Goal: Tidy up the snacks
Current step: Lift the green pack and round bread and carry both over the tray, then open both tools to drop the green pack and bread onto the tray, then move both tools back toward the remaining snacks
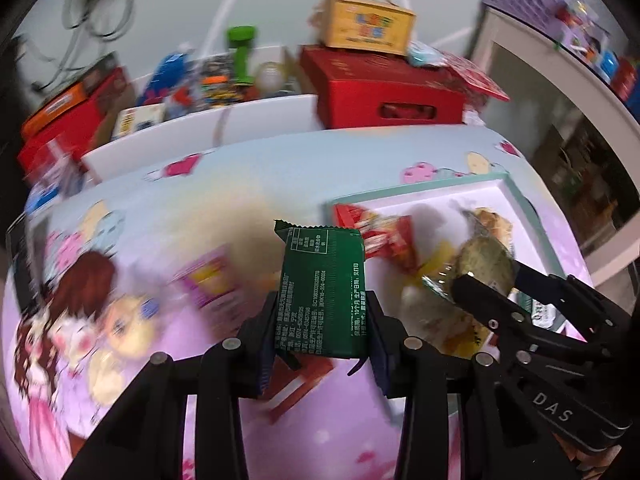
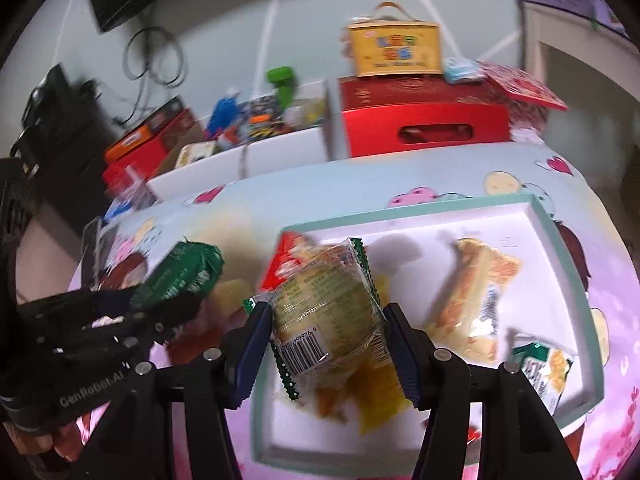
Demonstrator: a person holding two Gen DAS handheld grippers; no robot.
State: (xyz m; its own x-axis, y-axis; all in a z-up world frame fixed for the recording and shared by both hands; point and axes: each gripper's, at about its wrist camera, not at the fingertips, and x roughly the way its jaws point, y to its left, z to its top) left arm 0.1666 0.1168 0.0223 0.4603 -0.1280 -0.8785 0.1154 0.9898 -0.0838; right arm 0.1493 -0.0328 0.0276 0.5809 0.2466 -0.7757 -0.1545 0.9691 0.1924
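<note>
My left gripper (image 1: 322, 312) is shut on a dark green snack packet (image 1: 322, 288), held upright above the cartoon tablecloth, left of the tray. In the right wrist view that green packet (image 2: 180, 276) and the left gripper (image 2: 152, 312) show at the left. My right gripper (image 2: 326, 340) is shut on a clear-wrapped round pastry (image 2: 328, 316) with a barcode, held over the white tray (image 2: 560, 232). The tray holds a red packet (image 2: 286, 264), yellow packets (image 2: 372, 400), an orange-crusted bar (image 2: 476, 292) and a green-white packet (image 2: 540, 368). In the left wrist view the right gripper (image 1: 490, 276) holds the pastry (image 1: 484, 264).
Behind the table stand a red box (image 1: 384, 92) with a yellow carry box (image 1: 368, 20) on top, and a white bin (image 1: 200, 136) of mixed items. Red and orange boxes (image 1: 68, 120) sit at the back left. A white shelf unit (image 1: 560, 92) rises at the right.
</note>
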